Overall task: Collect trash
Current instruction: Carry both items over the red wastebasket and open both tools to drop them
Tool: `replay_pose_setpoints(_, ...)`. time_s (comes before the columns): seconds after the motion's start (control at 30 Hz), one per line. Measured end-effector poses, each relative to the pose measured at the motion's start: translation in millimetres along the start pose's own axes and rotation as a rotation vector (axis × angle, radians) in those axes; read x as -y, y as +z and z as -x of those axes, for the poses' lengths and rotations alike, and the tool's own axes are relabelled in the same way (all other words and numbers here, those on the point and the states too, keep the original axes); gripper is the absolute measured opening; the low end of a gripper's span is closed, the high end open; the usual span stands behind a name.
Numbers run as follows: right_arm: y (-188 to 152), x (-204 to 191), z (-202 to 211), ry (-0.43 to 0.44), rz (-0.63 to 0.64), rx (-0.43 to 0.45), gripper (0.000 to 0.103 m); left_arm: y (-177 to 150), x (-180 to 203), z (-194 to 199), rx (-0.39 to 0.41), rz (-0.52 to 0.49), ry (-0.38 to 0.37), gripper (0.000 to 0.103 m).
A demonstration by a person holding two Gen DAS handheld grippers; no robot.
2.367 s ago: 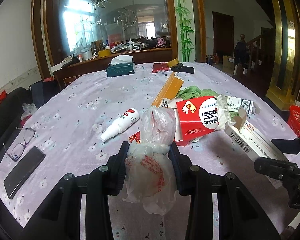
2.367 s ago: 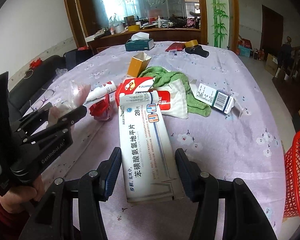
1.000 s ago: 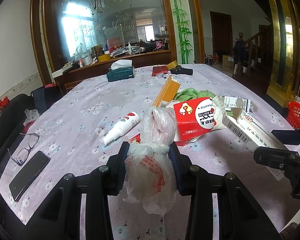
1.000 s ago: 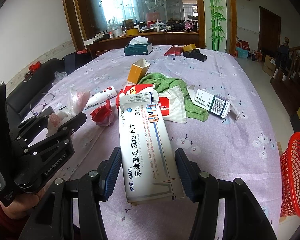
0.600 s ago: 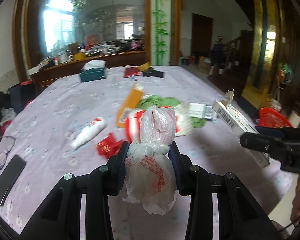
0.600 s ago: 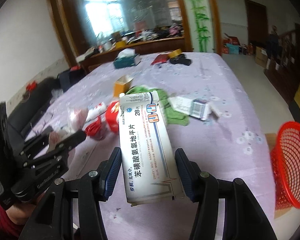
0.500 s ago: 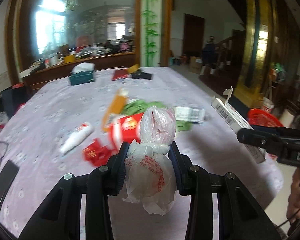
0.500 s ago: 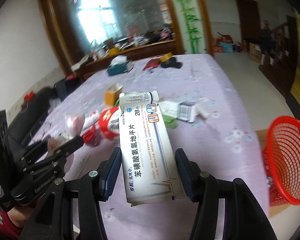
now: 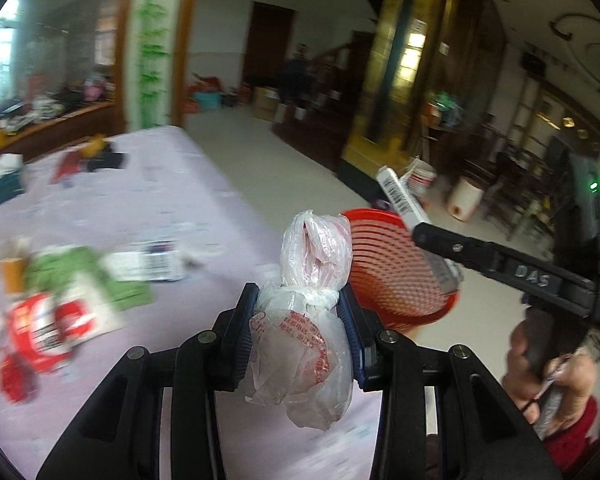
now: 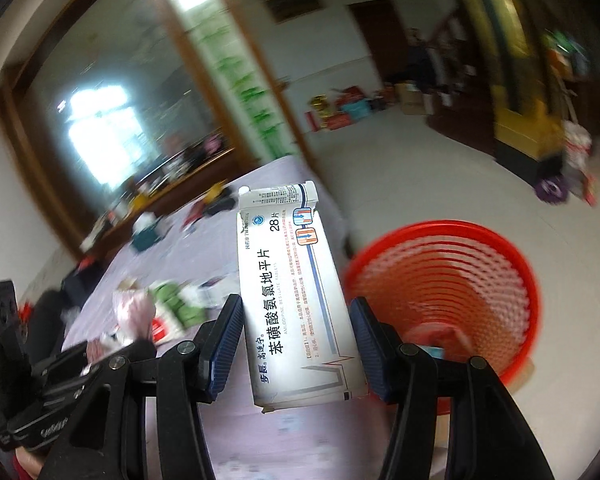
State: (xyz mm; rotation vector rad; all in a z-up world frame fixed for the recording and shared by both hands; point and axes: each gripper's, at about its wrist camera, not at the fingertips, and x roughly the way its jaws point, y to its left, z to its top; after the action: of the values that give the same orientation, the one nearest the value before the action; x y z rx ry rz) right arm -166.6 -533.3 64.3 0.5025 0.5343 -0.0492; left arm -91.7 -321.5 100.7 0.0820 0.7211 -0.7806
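My left gripper is shut on a knotted white plastic bag with red print, held over the table's right edge. Beyond the bag stands a red mesh basket on the floor. My right gripper is shut on a long white medicine box with blue lettering. In the right wrist view the red basket lies just right of the box, with something small inside. The right gripper and its box also show in the left wrist view, above the basket, held by a hand.
A table with a lilac flowered cloth carries a red-and-white packet, a green cloth, a white barcode box, an orange box and a teal tissue box. Pale floor lies around the basket; furniture lines the far right.
Both grippers have swung right, away from the table's clutter and toward the red basket, which now looms large in both views. The right gripper has rolled. Both keep their grip.
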Motion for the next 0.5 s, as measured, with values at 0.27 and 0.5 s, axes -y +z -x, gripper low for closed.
replay_pose_setpoints(0.27, 15, 74, 10, -0.077, -0.15, 0.025, 0.06, 29, 52, -74, -0.075, 0.003, -0.145, 0.038)
replay_pose_setpoints(0.5, 24, 102, 1, -0.164, -0.168, 0.015, 0.069, 36, 61, -104, -0.06, 0.052, -0.183, 0.073)
